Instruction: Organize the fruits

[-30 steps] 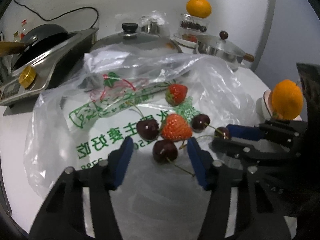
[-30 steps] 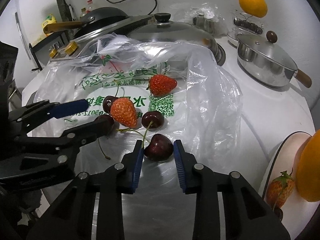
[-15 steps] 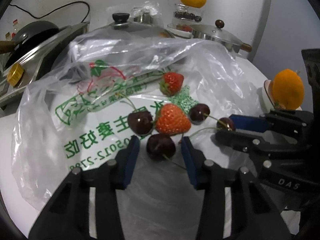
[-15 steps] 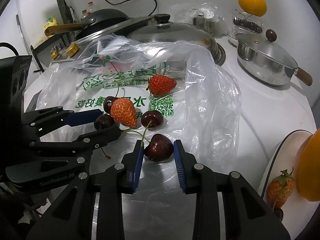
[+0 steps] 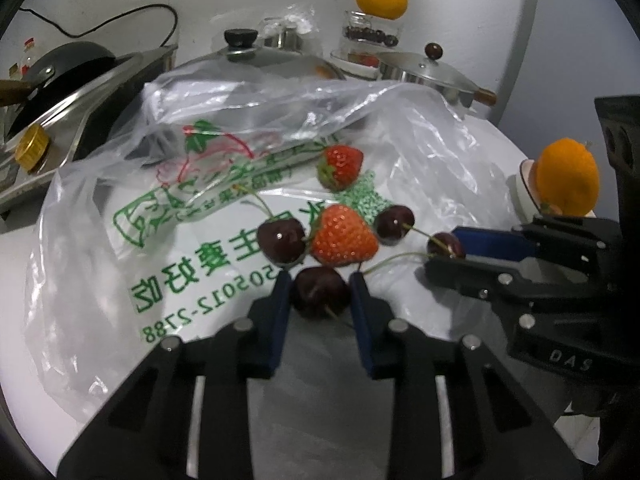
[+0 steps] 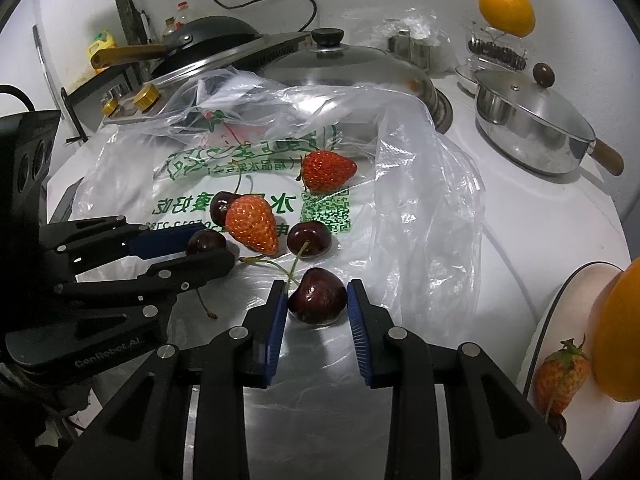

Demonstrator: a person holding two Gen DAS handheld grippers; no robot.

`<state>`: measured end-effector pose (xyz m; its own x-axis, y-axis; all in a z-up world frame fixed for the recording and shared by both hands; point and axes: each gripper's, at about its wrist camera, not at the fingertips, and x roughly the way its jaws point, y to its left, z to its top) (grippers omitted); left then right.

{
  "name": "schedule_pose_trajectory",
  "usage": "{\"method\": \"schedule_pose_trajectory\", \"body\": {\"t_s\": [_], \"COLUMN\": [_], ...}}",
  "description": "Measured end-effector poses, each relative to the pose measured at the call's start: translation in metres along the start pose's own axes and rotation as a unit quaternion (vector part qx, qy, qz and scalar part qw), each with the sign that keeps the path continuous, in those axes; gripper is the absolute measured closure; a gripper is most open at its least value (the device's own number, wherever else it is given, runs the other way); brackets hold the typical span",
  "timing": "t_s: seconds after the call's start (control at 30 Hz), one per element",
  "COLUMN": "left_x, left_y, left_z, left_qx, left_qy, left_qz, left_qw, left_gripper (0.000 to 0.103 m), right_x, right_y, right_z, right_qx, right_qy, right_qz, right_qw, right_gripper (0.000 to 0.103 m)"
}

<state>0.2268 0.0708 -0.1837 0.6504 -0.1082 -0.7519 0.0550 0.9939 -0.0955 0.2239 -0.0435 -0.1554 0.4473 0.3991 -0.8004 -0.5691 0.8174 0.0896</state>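
Several dark cherries and two strawberries lie on a clear plastic bag printed with green text. My left gripper is shut on a cherry that rests on the bag, just in front of a strawberry. My right gripper is shut on another cherry, also resting on the bag. In the right wrist view the left gripper reaches in from the left, around its cherry. A second strawberry lies farther back.
A white plate at the right holds an orange and a strawberry. A lidded steel pan, a large domed lid, a stove with a wok and another orange on a jar stand behind.
The left gripper has moved forward and its jaws have closed in from wide open onto the near cherry. The right gripper stays around its cherry.
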Motion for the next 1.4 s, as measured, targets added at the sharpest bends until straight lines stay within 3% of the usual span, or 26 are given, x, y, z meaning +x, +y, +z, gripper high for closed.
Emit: {"method": "schedule_pose_trajectory", "body": {"t_s": [1.4], "left_x": [-0.076], "left_y": [-0.024], "left_z": [-0.012], "left_qx": [0.007], "left_qy": [-0.052], "left_qz": [-0.006], "left_qw": [0.9986], "left_gripper": [0.073], "right_x": [-0.077], "right_y": [0.023], "right_z": [-0.019], "right_qx": [-0.012], "right_qy": [-0.049], "right_qz": [-0.024], "right_qw": [0.998], "right_gripper": [0.070]}}
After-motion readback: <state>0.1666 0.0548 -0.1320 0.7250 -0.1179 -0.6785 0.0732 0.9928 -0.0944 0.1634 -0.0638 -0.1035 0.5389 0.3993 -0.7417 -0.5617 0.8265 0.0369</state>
